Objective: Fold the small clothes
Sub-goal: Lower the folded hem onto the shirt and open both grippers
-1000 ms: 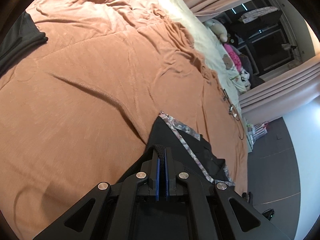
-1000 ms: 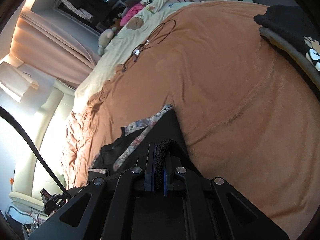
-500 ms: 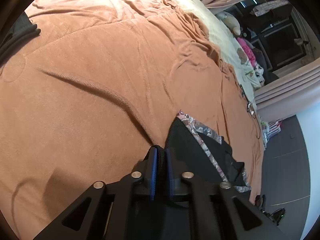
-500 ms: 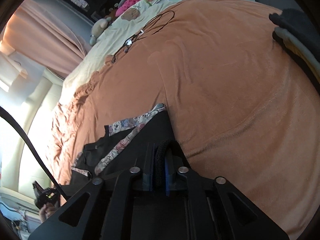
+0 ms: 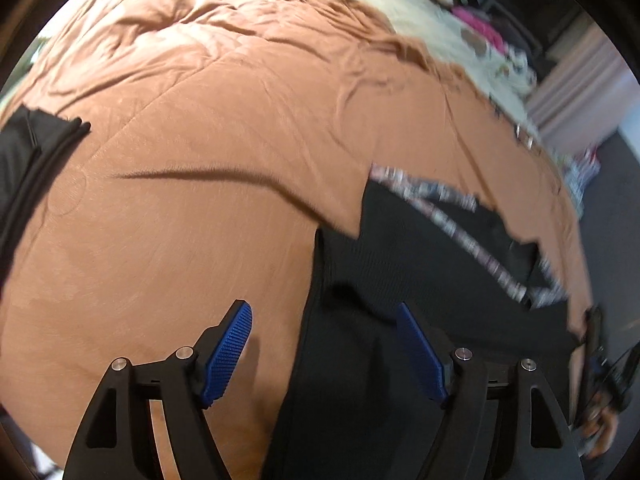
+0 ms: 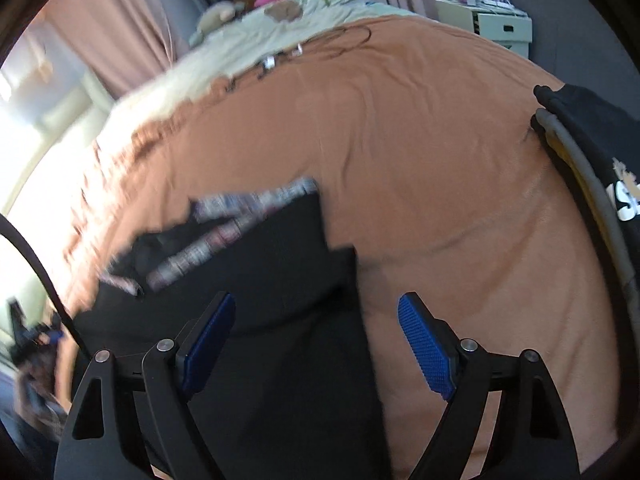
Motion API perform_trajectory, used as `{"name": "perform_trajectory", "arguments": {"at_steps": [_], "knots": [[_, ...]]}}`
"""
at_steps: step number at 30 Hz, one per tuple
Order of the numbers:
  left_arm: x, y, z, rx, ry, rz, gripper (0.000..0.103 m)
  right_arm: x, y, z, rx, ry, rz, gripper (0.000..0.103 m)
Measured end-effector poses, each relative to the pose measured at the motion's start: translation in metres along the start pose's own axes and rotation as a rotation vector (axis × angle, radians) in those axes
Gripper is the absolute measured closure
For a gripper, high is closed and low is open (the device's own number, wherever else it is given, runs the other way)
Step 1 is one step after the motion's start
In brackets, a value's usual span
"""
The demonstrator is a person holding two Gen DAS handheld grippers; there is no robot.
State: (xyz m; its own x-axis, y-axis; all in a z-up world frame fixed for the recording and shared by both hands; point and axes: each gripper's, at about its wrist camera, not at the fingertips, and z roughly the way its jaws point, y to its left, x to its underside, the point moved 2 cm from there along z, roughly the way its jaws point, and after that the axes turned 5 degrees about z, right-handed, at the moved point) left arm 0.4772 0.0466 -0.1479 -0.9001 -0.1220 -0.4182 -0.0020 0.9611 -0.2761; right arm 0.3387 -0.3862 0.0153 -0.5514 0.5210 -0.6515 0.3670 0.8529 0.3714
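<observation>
Garment: black knit garment with patterned trim point(image 5: 400, 264), lying on the orange-brown bedspread point(image 5: 192, 208), long axis running away from both tongs.
Left gripper point(image 5: 324, 344): jaws spread, empty, garment's edge between them.
Right gripper point(image 6: 316, 332): jaws spread, empty, over the opposite edge; equally near.

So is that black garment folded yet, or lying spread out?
Partly folded: the black garment has one layer doubled over another, its patterned trim showing.

Orange-brown blanket point(image 5: 208, 208) over bed; cream sheet point(image 6: 256, 36) beyond; white drawer unit point(image 6: 492, 24); pink curtains point(image 6: 108, 28).
</observation>
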Motion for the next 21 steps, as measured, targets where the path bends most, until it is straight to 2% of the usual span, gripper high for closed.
{"name": "perform_trajectory", "arguments": {"at_steps": [5,12,21], "knots": [[0.015,-0.005,0.006,-0.079,0.047,0.098,0.027,0.016,0.009,0.003,0.074,0.039,-0.079,0.020],[0.024,-0.016,0.022,-0.196,0.119,0.231,0.027,0.015,0.020,0.020,0.127,0.096,-0.137,0.020],[0.009,-0.019,0.047,-0.249,0.152,0.292,0.027,0.003,0.024,0.058,0.195,0.155,-0.152,0.020]]}}
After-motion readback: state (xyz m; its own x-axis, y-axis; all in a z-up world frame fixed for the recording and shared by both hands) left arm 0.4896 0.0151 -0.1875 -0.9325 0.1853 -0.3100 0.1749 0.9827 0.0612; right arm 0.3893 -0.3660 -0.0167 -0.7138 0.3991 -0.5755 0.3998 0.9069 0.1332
